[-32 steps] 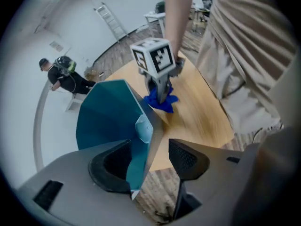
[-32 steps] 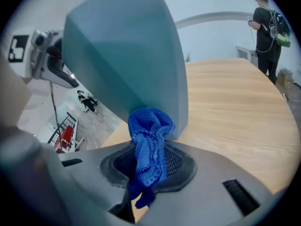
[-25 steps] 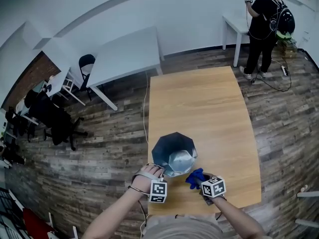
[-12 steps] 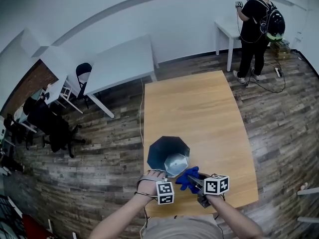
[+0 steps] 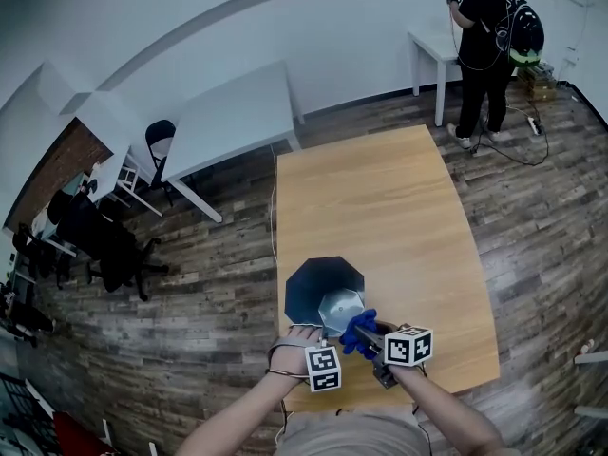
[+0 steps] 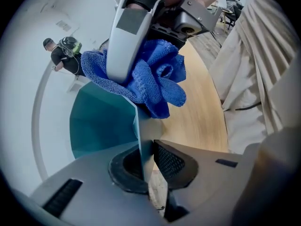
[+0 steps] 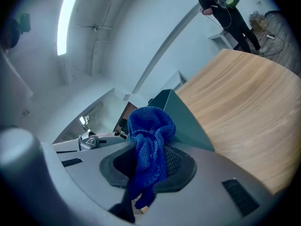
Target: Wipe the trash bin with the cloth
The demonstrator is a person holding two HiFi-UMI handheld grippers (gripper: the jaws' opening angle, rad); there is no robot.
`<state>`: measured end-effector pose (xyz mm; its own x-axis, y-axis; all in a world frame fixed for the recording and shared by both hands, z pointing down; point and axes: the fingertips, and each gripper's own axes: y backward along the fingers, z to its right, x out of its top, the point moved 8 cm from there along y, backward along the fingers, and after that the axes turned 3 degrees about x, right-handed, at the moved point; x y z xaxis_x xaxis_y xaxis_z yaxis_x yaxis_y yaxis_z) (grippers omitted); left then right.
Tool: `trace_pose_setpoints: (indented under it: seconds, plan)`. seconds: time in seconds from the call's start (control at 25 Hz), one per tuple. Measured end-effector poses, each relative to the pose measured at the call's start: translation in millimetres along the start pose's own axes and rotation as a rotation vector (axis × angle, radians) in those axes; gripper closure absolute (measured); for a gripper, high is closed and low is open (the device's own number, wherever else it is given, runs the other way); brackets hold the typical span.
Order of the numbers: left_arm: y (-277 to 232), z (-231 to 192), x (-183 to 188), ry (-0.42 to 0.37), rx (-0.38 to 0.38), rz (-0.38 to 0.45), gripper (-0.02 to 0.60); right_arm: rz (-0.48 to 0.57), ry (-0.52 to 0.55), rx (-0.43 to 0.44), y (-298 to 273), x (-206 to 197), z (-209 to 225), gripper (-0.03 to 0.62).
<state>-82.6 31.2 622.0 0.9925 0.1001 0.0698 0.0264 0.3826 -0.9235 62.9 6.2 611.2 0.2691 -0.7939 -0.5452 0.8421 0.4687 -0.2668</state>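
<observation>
Head view with both gripper views. The dark teal trash bin [image 5: 306,291] stands open-mouthed on the wooden table [image 5: 380,207], near the table's 7 o'clock corner and close to its near and left edges. The left gripper [image 6: 146,166] has just been closing, and its jaws now stand narrow, pinching the bin's thin wall at the 6 o'clock rim. The right gripper [image 7: 148,166] clamps a bunched blue cloth [image 7: 150,131], carried just beside the rim at about 5 o'clock; whether cloth and bin touch cannot be told. A person [image 5: 489,36] stands well apart at 1 o'clock.

Probable hazards:
- The pinch bears on one narrow strip of smooth wall, so a hard wiping stroke could pull it free or tip the light bin.
- A sideways push toward 7 o'clock could carry the bin over the table edge.
- The cloth is held by a fold only, and drag on the wall could draw it out.
- The grippers work close together and could knock each other.
</observation>
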Motion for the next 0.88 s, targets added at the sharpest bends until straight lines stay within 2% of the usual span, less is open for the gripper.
trace_pose_setpoints:
  seconds: [0.16, 0.32, 0.52, 0.88]
  plan:
    - [-1.3, -4.4, 1.1, 0.002, 0.003, 0.006, 0.538, -0.005, 0.024, -0.05, -4.9, -3.1, 8.7, 0.517]
    - [-1.5, -2.9, 0.9, -0.017, 0.005, 0.02, 0.538, -0.061, -0.013, -0.106, -19.2, -23.0, 37.3, 0.517]
    - [-3.5, -5.6, -0.2, -0.043, -0.006, 0.059, 0.538, -0.16, -0.066, -0.165, -45.9, -50.3, 86.8, 0.517]
    - [-3.5, -10.9, -5.3, -0.07, -0.006, 0.093, 0.538, -0.373, -0.023, -0.289, -91.7, -84.2, 157.5, 0.517]
